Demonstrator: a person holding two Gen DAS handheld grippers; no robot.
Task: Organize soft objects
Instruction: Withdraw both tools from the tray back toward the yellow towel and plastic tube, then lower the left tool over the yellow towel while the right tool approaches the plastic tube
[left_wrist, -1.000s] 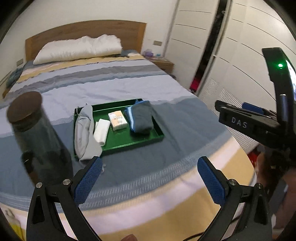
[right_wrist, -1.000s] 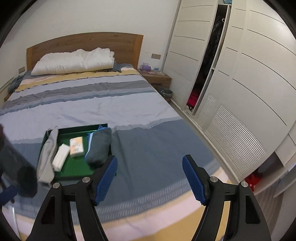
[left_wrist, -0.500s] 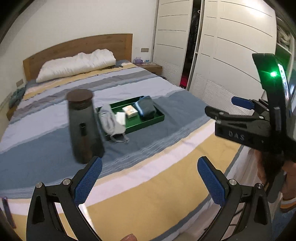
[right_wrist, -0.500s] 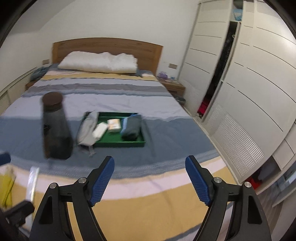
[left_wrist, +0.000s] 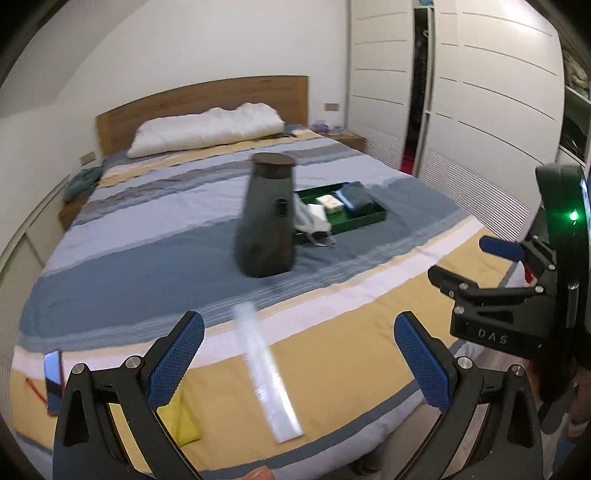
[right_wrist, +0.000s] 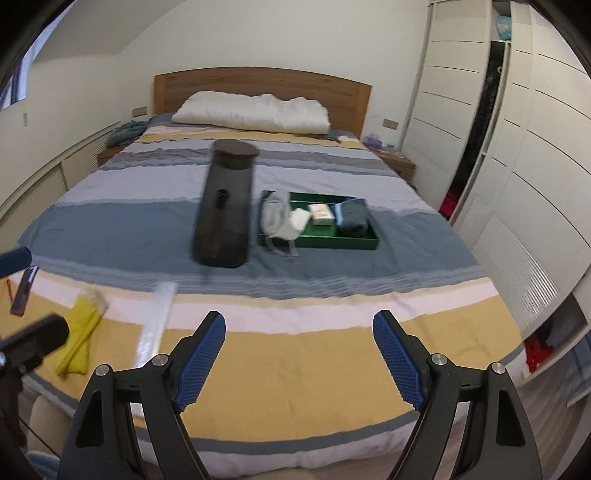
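Observation:
A green tray (right_wrist: 332, 242) lies mid-bed holding a grey garment (right_wrist: 277, 218) that hangs over its near left rim, a white folded cloth (right_wrist: 300, 218), a small box (right_wrist: 321, 214) and a blue-grey folded cloth (right_wrist: 352, 216). The same tray (left_wrist: 369, 221) shows in the left wrist view, partly behind a dark bottle (left_wrist: 266, 221). A yellow cloth (right_wrist: 79, 332) lies near the foot of the bed. My right gripper (right_wrist: 301, 354) and my left gripper (left_wrist: 299, 356) both hover over the yellow stripe, open and empty, far short of the tray.
The dark bottle (right_wrist: 225, 206) stands upright left of the tray. A clear plastic strip (left_wrist: 266, 373) and a phone (left_wrist: 53, 373) lie on the near bedding. A white pillow (right_wrist: 255, 110) rests by the headboard. White wardrobes (right_wrist: 517, 147) line the right side.
Both grippers have drawn back from the tray toward the foot of the bed and swung left. The bottle, strip, yellow cloth and phone came into view. The right jaws spread slightly wider.

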